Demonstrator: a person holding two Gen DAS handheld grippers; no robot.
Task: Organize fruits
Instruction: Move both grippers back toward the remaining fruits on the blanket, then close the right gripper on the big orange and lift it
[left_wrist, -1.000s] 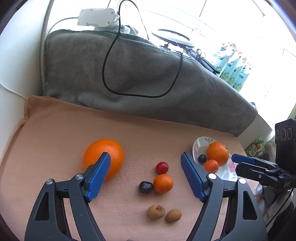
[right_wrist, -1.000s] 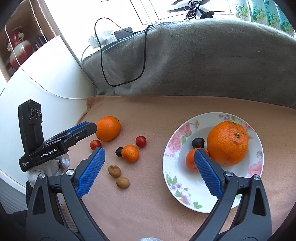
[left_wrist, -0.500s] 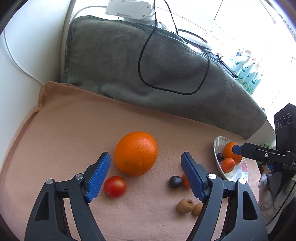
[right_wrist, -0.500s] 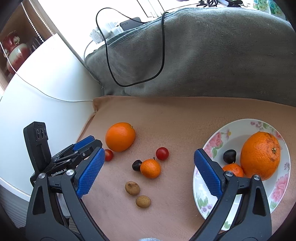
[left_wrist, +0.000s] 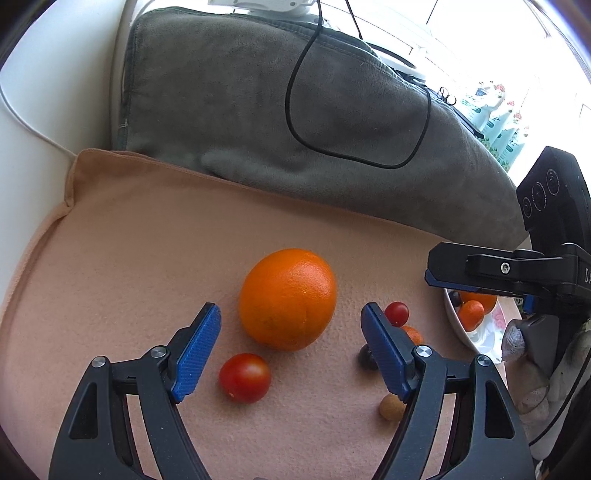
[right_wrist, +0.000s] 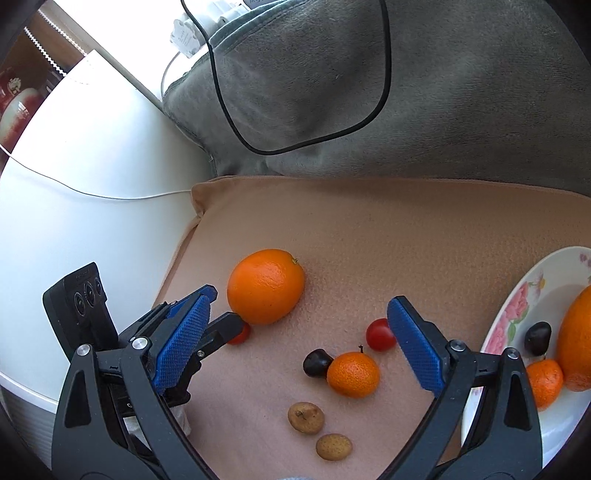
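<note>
The left claw (left_wrist: 290, 345) stood wide and empty over the peach cloth (left_wrist: 155, 236) that covered the tabletop, its blue pads to either side of a large orange (left_wrist: 288, 298) and a cherry tomato (left_wrist: 245, 377), touching neither. The tomato lay just beside the orange, on the side towards the claw. Near the cloth's left edge that same orange (right_wrist: 266, 286) showed from the right wrist, with one tip of the left claw (right_wrist: 221, 314) close against it. The right claw (right_wrist: 299, 345) was also wide and held nothing; a small tangerine (right_wrist: 353, 374), a dark plum-like fruit (right_wrist: 317, 363) touching it and a second cherry tomato (right_wrist: 380, 334) lay between its pads. Two small brown fruits (right_wrist: 306, 417) sat nearer the front edge. At the right edge a floral plate (right_wrist: 517, 314) carried another orange (right_wrist: 576, 339), a tangerine (right_wrist: 545, 382) and a dark fruit (right_wrist: 537, 338). A grey blanket (left_wrist: 295, 110) crossed by a black cable (left_wrist: 369, 158) lay along the back edge.
</note>
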